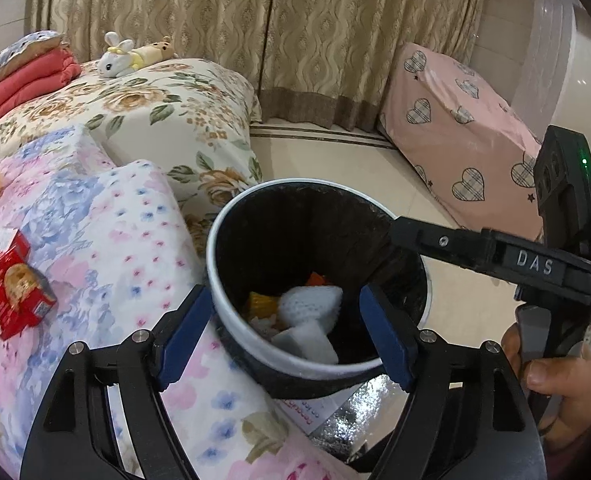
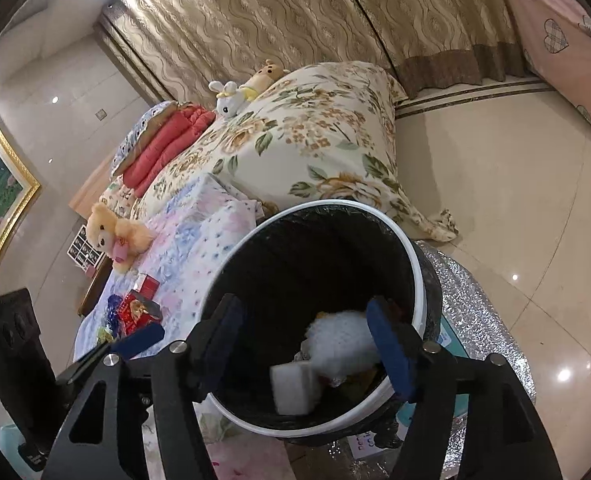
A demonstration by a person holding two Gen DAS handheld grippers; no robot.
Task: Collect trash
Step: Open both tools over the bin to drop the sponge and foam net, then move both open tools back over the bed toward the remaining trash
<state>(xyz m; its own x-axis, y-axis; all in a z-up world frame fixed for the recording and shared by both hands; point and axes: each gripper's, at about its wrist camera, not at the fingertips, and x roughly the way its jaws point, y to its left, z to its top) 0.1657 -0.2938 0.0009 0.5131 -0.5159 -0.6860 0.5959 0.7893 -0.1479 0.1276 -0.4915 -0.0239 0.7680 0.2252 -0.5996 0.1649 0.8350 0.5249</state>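
From the left wrist, the left gripper (image 1: 287,336) is seen with its blue pads spread wide and nothing between them, poised over the white-rimmed trash bin (image 1: 231,320) lined in black. White foam pieces (image 1: 311,304) lie inside at the bottom. A red box (image 1: 13,284) rests on the floral quilt (image 1: 115,240) near its left edge

From the right wrist, the right gripper (image 2: 307,344) is likewise held wide and empty above the bin (image 2: 415,280), a white block (image 2: 293,388) lying within
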